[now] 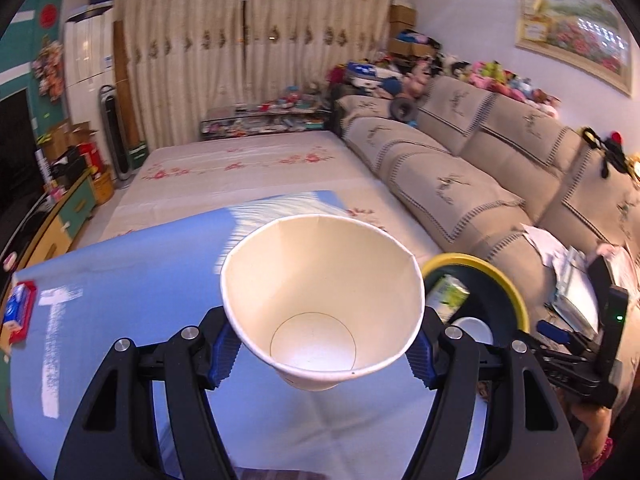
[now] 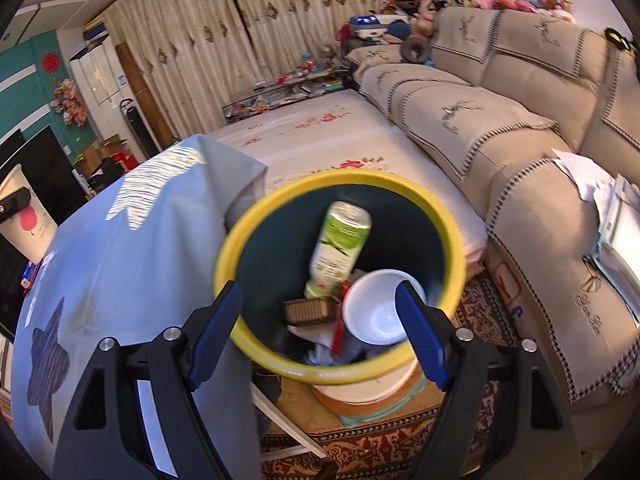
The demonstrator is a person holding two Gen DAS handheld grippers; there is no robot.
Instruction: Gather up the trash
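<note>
1. The left tongs [image 1: 322, 354] grasp a white paper cup [image 1: 320, 300] at its base, mouth toward the camera, above the blue table [image 1: 120, 300].
2. The right tongs [image 2: 320, 336] stand released, nothing between the pads.
3. A yellow-rimmed bin [image 2: 280, 200] sits just off the table edge, holding a bottle [image 2: 340, 248] and a bowl [image 2: 376, 312].

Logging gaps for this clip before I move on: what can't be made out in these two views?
- Paper cup: left wrist view shows only its inside; the outside is cut by the right wrist view's edge.
- Trash bin: left view, cup and left gripper hide most of it; its base is hidden in the right view.
- Bottle label: motion-blurred.
- Items under the white bowl: covered.
</note>
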